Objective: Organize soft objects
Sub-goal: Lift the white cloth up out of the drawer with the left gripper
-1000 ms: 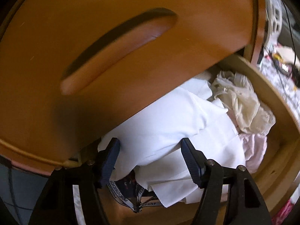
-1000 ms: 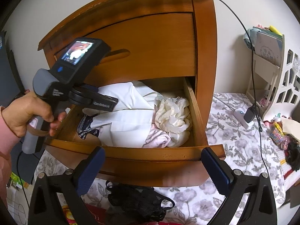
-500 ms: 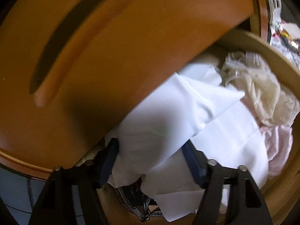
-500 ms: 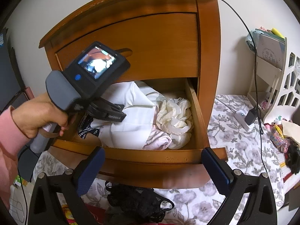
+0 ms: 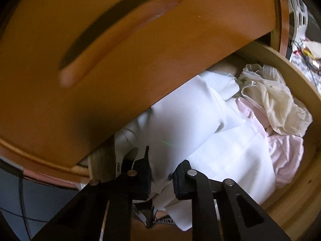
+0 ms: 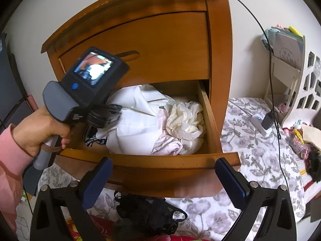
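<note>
The white cloth point(image 5: 188, 120) lies along the drawer's point(image 6: 176, 159) left side, bunched up under the closed drawer front above, with a cream cloth point(image 6: 185, 120) against the right wall. A second ago the left gripper point(image 5: 160, 172) stood wide around a fold; now its jaws are closing, pinching that fold, so lifting looks next. The right gripper point(image 6: 163, 182) hangs spread and empty before the drawer's front edge.

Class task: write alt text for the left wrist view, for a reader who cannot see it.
The left claw is closing on a fold of white cloth in an open wooden drawer. Cream and pink garments lie beside it.
</note>
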Motion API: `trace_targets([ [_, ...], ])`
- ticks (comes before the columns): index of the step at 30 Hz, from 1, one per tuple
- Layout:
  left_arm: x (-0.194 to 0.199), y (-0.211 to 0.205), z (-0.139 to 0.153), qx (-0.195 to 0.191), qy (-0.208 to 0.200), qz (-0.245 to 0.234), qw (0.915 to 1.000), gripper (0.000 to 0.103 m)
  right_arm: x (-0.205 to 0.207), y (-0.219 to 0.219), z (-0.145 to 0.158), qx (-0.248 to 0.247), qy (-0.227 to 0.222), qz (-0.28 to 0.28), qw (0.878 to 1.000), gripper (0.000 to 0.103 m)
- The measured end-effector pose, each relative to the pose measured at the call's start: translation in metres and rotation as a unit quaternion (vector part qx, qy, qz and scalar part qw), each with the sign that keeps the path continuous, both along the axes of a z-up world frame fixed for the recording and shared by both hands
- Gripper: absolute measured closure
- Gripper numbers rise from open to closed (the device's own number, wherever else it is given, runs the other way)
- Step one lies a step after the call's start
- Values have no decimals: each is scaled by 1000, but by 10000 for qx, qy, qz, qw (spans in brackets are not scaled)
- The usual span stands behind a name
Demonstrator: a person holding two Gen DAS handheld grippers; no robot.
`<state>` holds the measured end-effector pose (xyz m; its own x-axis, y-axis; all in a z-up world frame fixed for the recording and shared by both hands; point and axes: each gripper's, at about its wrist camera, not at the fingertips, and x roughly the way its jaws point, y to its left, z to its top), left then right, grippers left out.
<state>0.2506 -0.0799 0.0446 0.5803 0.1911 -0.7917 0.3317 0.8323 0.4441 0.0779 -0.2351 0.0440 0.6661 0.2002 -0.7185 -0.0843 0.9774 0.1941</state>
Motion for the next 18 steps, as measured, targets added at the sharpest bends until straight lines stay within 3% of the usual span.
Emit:
trace_targets([
  [3, -12, 9, 2, -129, -63, 19, 9999, 88, -4, -3, 3, 40, -16, -70, 10000, 0],
  [9, -51, 38, 24, -808, -326, 298, 9958, 89, -15, -3, 14, 58, -130, -72, 9999, 0],
  [18, -106, 62, 57, -1667, -847, 616, 9804, 90, -36, -5, 28, 68, -234, -146, 9996, 0],
])
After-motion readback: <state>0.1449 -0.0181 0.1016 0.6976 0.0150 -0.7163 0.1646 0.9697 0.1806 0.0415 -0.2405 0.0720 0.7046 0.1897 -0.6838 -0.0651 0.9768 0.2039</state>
